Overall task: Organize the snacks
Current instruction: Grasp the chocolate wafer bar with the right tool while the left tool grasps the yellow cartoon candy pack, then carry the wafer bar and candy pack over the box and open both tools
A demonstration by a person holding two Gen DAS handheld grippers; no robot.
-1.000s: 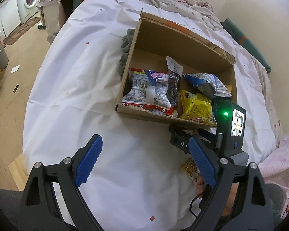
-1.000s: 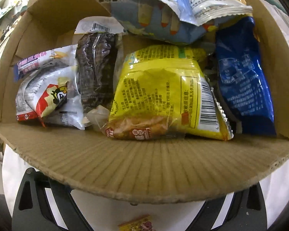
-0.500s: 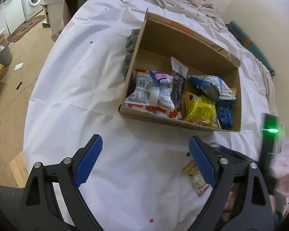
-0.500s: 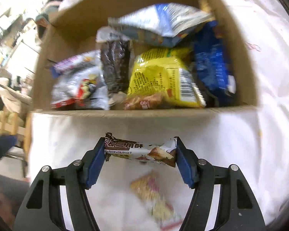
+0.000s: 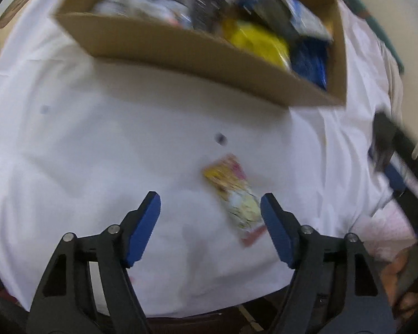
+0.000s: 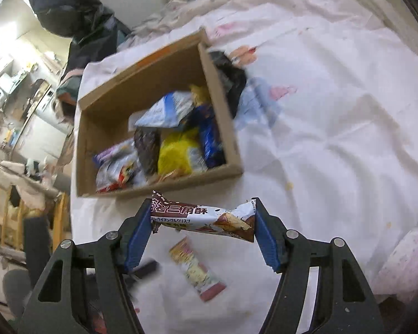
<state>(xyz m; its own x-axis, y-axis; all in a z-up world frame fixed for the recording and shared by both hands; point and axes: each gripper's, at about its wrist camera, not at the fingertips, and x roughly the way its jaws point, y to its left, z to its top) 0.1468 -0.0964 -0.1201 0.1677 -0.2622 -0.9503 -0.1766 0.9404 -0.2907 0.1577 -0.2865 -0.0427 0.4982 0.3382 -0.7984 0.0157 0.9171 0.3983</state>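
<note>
White sheet [image 5: 97,153]; right claw [image 6: 202,224] clamps wafer bar [image 6: 203,217]; left claw [image 5: 210,222] closing, empty.

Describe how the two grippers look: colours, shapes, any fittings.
Both look the same. The left gripper and the right gripper each have two black plastic arms with triangular cut-outs and silver round pins at the joints. Their fingers carry blue, ribbed, slightly slanted pads. No cables or markings show on them.

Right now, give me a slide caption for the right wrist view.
Right gripper clamps a brown-and-white snack bar endwise above the white sheet, near the snack-filled cardboard box.
</note>
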